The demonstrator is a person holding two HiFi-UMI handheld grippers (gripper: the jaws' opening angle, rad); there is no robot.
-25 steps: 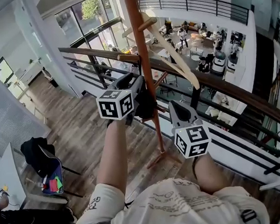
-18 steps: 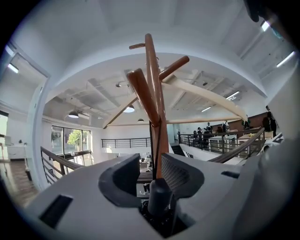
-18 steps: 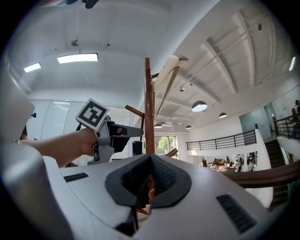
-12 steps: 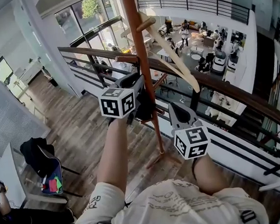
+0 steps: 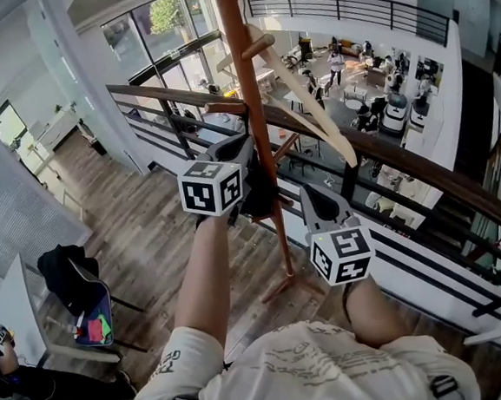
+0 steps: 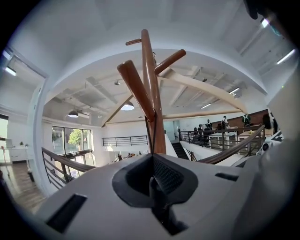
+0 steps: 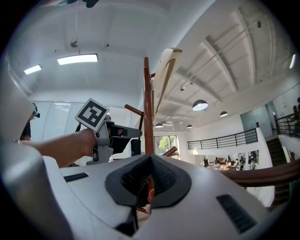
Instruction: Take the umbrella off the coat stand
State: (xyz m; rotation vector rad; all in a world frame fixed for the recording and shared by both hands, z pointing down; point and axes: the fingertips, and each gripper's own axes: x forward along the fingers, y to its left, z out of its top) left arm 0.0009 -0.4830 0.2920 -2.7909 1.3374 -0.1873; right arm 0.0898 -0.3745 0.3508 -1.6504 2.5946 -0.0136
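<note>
Head view: the coat stand [image 5: 246,82] rises from the plank floor [image 5: 149,238] beside a railing [image 5: 405,168]; the beige umbrella [image 5: 307,96] slants out from an upper peg [image 5: 259,44], its free end above the right tool [image 5: 314,200]; the left tool [image 5: 254,186] sits against the stand.

Left gripper view: the jaws are pressed together, seemingly pinching a thin dark cord [image 6: 150,136] that runs up beside the pole [image 6: 153,108]; so the unhooking looks begun, and next the cord must be lifted clear of its peg.

Right gripper view: the jaws are pressed together with nothing between them, the umbrella overhead; this tool probably needs to spread and steady the umbrella.

The room is a bright mezzanine above a hall [image 5: 371,80] with people.
</note>
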